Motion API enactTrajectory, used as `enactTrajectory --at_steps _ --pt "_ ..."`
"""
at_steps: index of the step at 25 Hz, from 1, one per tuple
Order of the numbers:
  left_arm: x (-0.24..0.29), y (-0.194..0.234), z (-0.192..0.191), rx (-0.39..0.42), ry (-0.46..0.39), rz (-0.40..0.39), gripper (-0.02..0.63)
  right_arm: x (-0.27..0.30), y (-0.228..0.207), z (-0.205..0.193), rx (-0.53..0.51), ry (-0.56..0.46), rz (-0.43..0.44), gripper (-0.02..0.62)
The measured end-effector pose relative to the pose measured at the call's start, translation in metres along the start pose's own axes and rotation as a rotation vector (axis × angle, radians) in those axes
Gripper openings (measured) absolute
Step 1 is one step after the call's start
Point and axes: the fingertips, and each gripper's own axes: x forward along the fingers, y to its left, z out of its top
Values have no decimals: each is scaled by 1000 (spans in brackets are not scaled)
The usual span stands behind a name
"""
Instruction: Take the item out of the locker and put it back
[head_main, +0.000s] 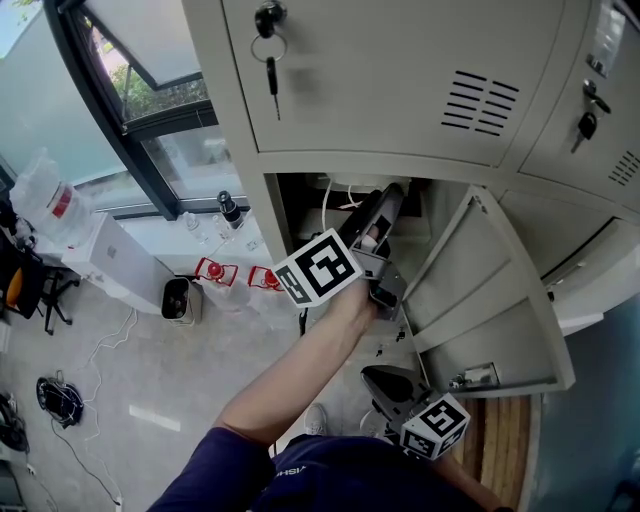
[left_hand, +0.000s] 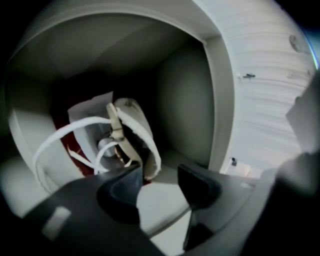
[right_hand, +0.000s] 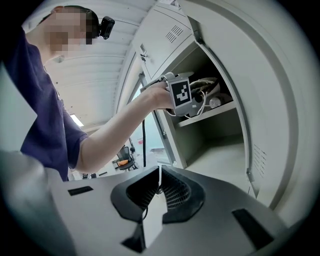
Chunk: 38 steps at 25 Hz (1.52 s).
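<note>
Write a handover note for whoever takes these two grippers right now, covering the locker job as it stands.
Left gripper: open, reached into the locker, gripping nothing. Its jaws sit just in front of the item.
Right gripper: shut, empty, held low outside the locker.
Item: a white bundle with cords, lying on the upper shelf. The door is swung open.
Done: the item is in the locker, ungripped. Whether it has already been out cannot be told.
Left: probably draw the left gripper out, clear of the cords.
</note>
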Motion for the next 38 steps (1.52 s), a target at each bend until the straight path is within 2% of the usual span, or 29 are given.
enactTrajectory --at_steps 5,8,12,17,20,24,31,38 --pt "-25 -9 -13 31 25 -18 207 -1 2 1 -12 -8 6 8" --pt "-46 -19 -20 92 48 -38 206 -2 5 2 -17 -18 4 8" --pt "-75 -31 -25 235 92 -65 187 -2 8 5 -28 -37 -4 8" --pt "-118 -32 -26 461 156 -85 102 0 10 17 -42 -70 -25 8" --pt "-147 -27 -26 555 184 -93 50 0 9 24 -56 -90 -45 8" --pt "-182 -17 -33 660 235 -81 12 1 8 34 -77 -116 -69 8" --pt "-220 -10 -48 741 318 -101 3 2 14 57 -124 -167 -103 8" --pt "-233 -10 -46 852 353 -112 3 5 16 75 -169 -200 -120 8"
